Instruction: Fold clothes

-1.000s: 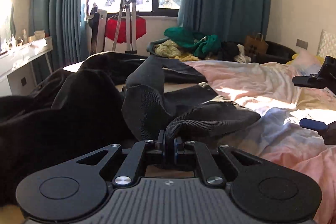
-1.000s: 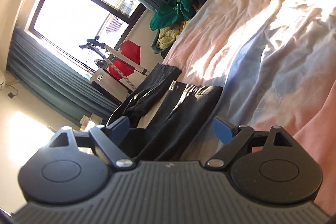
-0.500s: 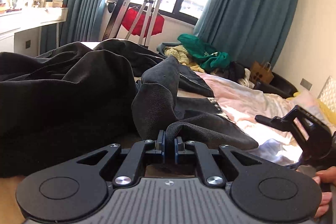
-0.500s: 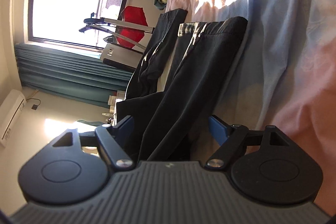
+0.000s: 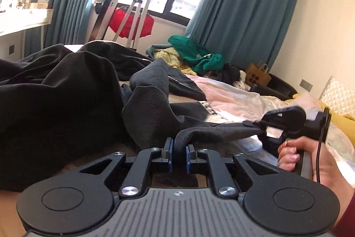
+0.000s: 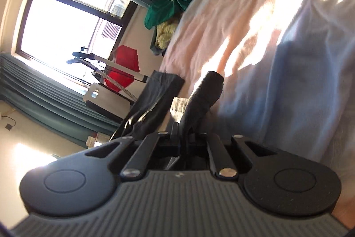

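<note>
A dark grey ribbed garment (image 5: 150,112) lies crumpled on the bed. My left gripper (image 5: 178,151) is shut on a fold of its edge. My right gripper (image 6: 184,137) is shut on another part of the same garment (image 6: 204,90), which rises between its jaws. In the left wrist view the right gripper (image 5: 255,126), held by a hand, pinches the garment's edge just to the right of my left one. A black garment (image 5: 55,99) is heaped on the left.
The bed sheet (image 6: 255,26) is pink, white and pale blue. A pile of green and yellow clothes (image 5: 190,54) lies at the bed's far end by the teal curtains. A red item and a metal stand (image 5: 135,21) are at the window. A paper bag (image 5: 258,74) stands far right.
My right gripper was open over the dark garment; it has come in beside the left and shut on the garment's edge. The left stayed shut on its fold.
</note>
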The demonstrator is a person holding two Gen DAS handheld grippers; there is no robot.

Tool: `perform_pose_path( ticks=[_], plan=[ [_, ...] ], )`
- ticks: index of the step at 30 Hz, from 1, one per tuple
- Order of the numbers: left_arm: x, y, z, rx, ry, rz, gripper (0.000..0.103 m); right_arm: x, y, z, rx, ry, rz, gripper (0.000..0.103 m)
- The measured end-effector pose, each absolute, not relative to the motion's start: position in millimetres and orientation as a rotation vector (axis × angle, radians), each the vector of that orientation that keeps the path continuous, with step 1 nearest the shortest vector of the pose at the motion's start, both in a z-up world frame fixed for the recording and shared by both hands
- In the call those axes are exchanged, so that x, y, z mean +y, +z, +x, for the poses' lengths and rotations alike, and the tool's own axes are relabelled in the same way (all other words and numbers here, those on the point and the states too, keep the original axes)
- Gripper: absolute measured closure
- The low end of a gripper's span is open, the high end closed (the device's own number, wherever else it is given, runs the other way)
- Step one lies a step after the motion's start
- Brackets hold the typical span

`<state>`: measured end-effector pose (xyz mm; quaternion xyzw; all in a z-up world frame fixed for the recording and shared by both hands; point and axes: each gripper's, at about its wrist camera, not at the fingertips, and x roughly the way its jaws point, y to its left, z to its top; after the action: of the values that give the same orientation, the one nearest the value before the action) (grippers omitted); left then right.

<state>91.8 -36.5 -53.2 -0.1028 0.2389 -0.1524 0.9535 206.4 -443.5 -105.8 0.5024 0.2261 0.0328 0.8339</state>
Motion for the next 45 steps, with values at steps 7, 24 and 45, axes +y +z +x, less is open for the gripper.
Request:
perform_pose_path(
  ticks=[7, 24, 45],
  plan=[
    [-81, -69, 70, 0.477, -0.473, -0.071, 0.058, -504, -87, 193, 0.369, -0.05, 0.991, 0.096],
    [-34, -58, 76, 0.658, -0.328, -0.281, 0.036, -582, -167, 150, 0.445, -0.315, 1.219, 0.092],
    [178, -69, 59, 0.922, 0.036, -0.943, 0.022, -549, -134, 96, 0.548, -0.146, 1.252, 0.034]
  ],
)
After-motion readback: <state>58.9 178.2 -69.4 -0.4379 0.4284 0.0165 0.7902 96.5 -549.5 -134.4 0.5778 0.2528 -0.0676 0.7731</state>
